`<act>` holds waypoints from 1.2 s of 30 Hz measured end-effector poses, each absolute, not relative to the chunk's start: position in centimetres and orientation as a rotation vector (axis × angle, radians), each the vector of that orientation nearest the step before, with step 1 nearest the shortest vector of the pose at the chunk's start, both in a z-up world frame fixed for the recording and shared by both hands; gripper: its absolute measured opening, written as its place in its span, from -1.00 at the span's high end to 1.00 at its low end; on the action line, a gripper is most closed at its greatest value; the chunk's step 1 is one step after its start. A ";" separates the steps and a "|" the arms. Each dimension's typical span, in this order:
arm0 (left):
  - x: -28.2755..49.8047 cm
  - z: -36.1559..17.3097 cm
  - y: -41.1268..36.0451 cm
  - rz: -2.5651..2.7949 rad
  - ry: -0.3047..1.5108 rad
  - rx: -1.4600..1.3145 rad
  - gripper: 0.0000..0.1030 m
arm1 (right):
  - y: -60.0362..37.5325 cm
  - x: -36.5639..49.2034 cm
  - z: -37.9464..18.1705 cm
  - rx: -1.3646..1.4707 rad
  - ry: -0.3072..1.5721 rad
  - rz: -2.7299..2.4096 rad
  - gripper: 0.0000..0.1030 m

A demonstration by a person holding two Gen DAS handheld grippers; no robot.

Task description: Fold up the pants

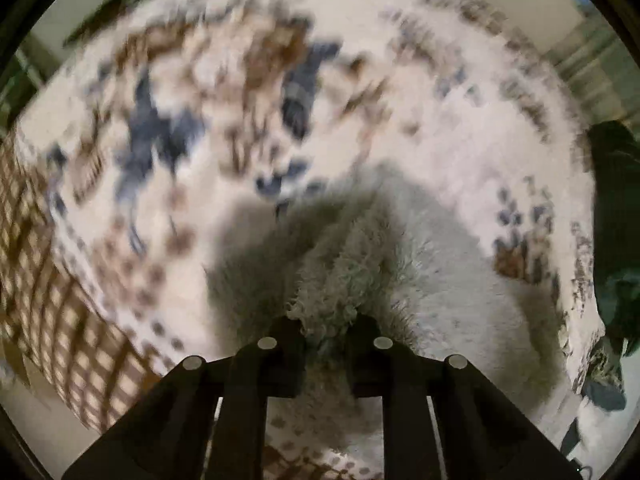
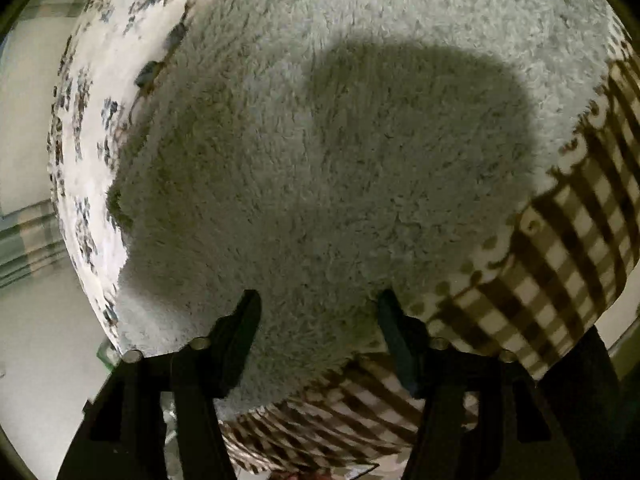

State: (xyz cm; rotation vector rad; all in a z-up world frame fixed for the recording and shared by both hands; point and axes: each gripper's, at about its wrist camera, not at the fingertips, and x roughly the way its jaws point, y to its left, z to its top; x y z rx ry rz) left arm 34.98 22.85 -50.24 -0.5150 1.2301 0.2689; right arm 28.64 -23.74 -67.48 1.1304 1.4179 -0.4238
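The pants point(image 2: 320, 160) are pale grey-green fleece and lie on a patterned blanket point(image 1: 360, 60) over a bed or table. In the left wrist view my left gripper point(image 1: 326, 330) is shut on a bunched fold of the fleece pants point(image 1: 340, 272), lifting it off the blanket; the view is motion-blurred. In the right wrist view my right gripper point(image 2: 318, 320) is open, its fingers point(image 2: 244, 320) spread wide just over the near edge of the fleece, with nothing between them.
The blanket has a brown-and-cream checked border point(image 2: 560, 248) at the right and a blue-brown print on white point(image 2: 80, 120) at the left. A dark green cloth point(image 1: 616, 220) lies at the right edge. Pale floor point(image 2: 28, 80) surrounds the surface.
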 end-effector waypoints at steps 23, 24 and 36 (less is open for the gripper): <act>31.9 -47.8 26.2 0.359 1.207 -0.481 -0.63 | -26.7 26.3 -60.6 1.046 1.325 -0.293 -0.25; 31.8 -47.1 25.2 0.370 1.201 -0.466 -0.63 | -29.2 25.8 -60.0 1.056 1.292 -0.342 -0.25; 33.8 -46.7 2.3 0.131 1.282 -0.283 -0.78 | -61.7 15.8 -60.1 1.099 1.048 -0.935 -0.21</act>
